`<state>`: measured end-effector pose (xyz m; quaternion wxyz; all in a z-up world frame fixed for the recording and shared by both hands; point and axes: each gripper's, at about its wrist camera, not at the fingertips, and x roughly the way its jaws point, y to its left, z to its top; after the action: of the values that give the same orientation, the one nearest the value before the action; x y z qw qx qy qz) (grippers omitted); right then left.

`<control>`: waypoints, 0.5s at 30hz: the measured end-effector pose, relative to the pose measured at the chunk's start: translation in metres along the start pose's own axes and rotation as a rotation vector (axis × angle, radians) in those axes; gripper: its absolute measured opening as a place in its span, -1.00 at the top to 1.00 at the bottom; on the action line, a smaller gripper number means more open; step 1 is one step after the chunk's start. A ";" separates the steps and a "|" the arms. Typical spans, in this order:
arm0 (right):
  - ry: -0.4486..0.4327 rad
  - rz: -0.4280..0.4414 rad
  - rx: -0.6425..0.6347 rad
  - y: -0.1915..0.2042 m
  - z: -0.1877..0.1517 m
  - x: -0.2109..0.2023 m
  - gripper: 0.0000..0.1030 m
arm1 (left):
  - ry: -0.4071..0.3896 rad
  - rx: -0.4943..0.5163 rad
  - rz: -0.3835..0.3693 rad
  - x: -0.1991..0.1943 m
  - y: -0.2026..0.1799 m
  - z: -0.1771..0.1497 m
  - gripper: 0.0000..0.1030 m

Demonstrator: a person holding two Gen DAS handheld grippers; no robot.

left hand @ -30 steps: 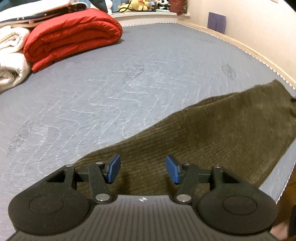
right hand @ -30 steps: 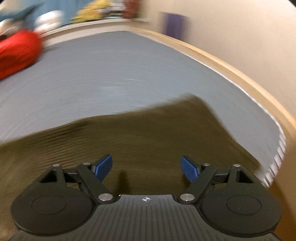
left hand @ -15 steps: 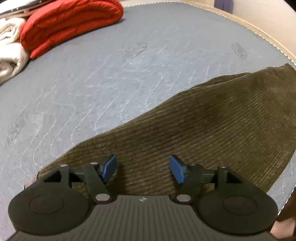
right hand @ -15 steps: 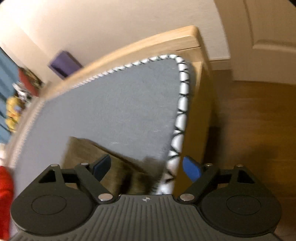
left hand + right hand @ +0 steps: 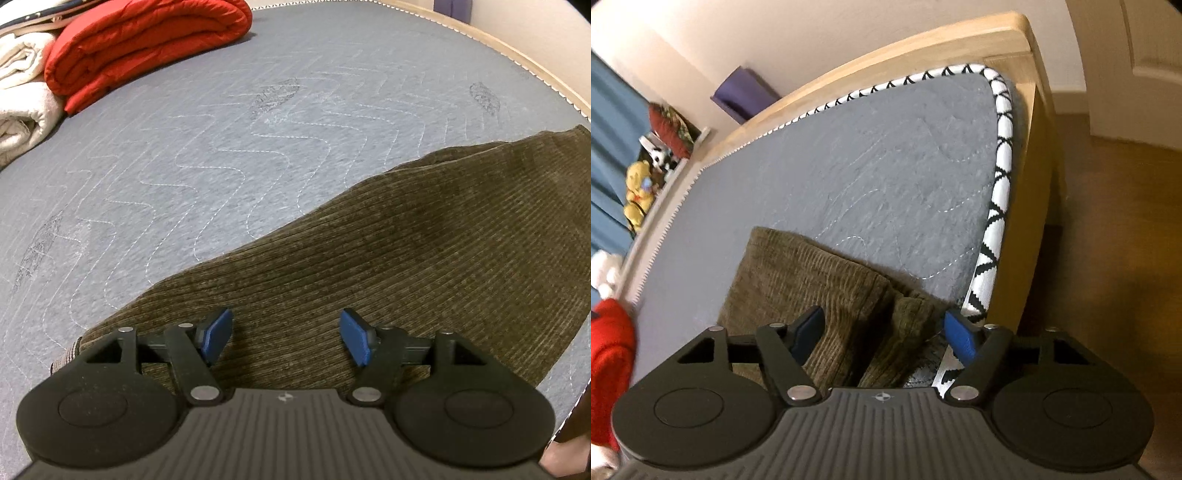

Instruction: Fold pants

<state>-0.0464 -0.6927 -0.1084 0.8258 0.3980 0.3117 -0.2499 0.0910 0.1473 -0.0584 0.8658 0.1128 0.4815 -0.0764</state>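
Note:
Olive-brown corduroy pants (image 5: 388,251) lie flat on the grey quilted mattress (image 5: 221,147), running from near left to far right. My left gripper (image 5: 286,338) is open and empty, just above the pants near their left end, where a ribbed edge shows. In the right wrist view the other end of the pants (image 5: 812,273) lies near the mattress corner, with a fold by the edge. My right gripper (image 5: 886,334) is open and empty over that end, close to the mattress edge.
A folded red quilt (image 5: 147,44) and white blankets (image 5: 22,96) sit at the far left of the mattress. The black-and-white mattress trim (image 5: 1001,177), wooden bed frame (image 5: 1030,122) and floor (image 5: 1126,258) lie to the right. Stuffed toys (image 5: 639,195) line a far shelf.
My right gripper has swung right, from over the middle of the pants to their end at the mattress corner. My left gripper has shifted slightly over the pants' left end. Both stay open.

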 end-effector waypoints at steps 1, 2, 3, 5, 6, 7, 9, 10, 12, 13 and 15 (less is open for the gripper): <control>-0.016 -0.016 -0.004 0.002 0.000 -0.001 -0.01 | -0.002 0.001 -0.002 -0.001 0.000 0.000 -0.38; -0.023 -0.018 -0.005 0.004 0.001 -0.002 0.08 | -0.004 0.002 -0.004 -0.001 0.001 0.000 -0.38; -0.029 -0.017 -0.004 0.004 0.001 -0.003 0.12 | -0.005 0.003 -0.006 -0.002 0.001 -0.001 -0.38; -0.038 -0.020 -0.014 0.007 0.001 -0.005 0.13 | -0.008 0.005 -0.008 -0.003 0.001 0.000 -0.39; -0.034 -0.012 -0.019 0.009 0.000 -0.004 0.13 | -0.010 0.006 -0.008 -0.004 0.001 0.000 -0.40; -0.025 -0.002 -0.020 0.010 -0.001 -0.003 0.13 | -0.011 0.007 -0.009 -0.004 0.001 0.000 -0.40; -0.001 0.022 -0.011 0.008 -0.002 -0.001 0.12 | -0.013 0.008 -0.012 -0.005 0.001 0.000 -0.40; 0.002 0.023 -0.004 0.008 -0.004 -0.002 0.13 | -0.013 0.009 -0.012 -0.006 0.001 0.000 -0.40; -0.004 0.008 0.007 0.008 -0.003 -0.003 0.30 | -0.015 0.010 -0.012 -0.006 0.001 0.000 -0.40; -0.009 0.003 0.013 0.008 -0.003 -0.004 0.42 | -0.015 0.011 -0.012 -0.007 0.001 0.000 -0.40; -0.021 -0.001 0.000 0.012 -0.004 -0.006 0.49 | -0.019 0.010 -0.014 -0.008 0.001 0.000 -0.40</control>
<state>-0.0437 -0.6819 -0.1001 0.8288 0.3954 0.3033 -0.2545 0.0869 0.1484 -0.0512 0.8693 0.1129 0.4736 -0.0858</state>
